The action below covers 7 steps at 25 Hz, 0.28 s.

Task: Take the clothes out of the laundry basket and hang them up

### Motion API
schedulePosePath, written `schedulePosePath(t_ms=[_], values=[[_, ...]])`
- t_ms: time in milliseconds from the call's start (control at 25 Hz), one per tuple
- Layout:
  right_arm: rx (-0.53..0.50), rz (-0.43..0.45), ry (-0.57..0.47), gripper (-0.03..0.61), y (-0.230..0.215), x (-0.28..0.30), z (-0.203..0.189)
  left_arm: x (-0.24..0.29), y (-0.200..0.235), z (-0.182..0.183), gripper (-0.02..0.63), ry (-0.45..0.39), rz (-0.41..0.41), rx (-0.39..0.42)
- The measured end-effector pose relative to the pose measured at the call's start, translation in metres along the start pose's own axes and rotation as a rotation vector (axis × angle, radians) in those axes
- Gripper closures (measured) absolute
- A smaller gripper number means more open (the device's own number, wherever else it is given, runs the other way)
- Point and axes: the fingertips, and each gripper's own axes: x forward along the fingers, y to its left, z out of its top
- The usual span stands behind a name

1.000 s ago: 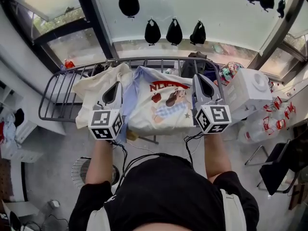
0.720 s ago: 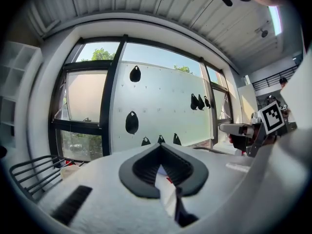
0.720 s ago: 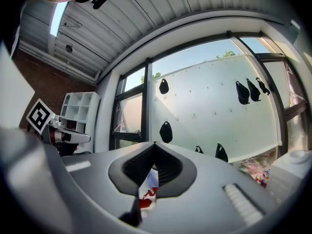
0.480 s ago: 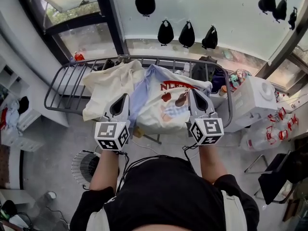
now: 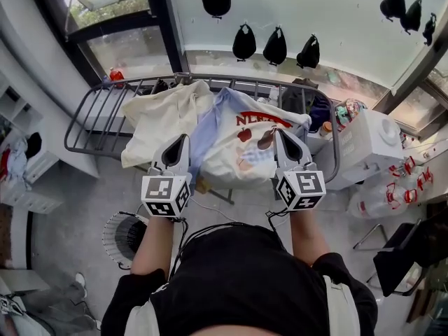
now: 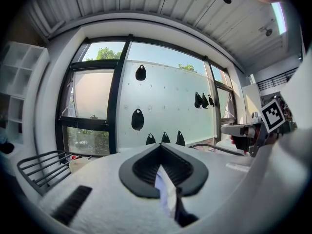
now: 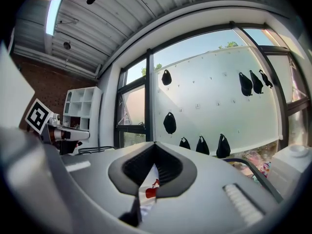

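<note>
A cream T-shirt with a red print and a cartoon figure [image 5: 241, 149] is held spread between both grippers, over the near rail of a grey drying rack [image 5: 91, 121]. My left gripper [image 5: 180, 142] is shut on its left edge, where pale blue-white cloth shows between the pads [image 6: 165, 191]. My right gripper [image 5: 282, 137] is shut on its right edge; cloth with a red spot shows in its jaws [image 7: 147, 191]. A plain cream garment [image 5: 157, 121] lies draped on the rack to the left. A round laundry basket [image 5: 124, 238] stands on the floor at my lower left.
A white appliance [image 5: 364, 142] stands right of the rack, with red-capped bottles [image 5: 409, 187] beyond it. Dark bags [image 5: 243, 42] hang on the frosted window pane. White shelves [image 5: 24, 166] line the left wall. A dark chair [image 5: 402, 254] sits at the right.
Both grippers have drawn a little nearer to me with the shirt still stretched between them. The view has shifted slightly left; the rack and basket show more.
</note>
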Motion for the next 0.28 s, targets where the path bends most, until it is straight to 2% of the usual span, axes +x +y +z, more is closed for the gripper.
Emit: schedulePosePath(t_ms=[280], values=[[-0.005, 0.001, 0.011, 0.566, 0.0001, -0.0024, -0.0039, -0.0036, -0.0033, -0.0085, 0.610, 0.011, 0.006, -0.003]])
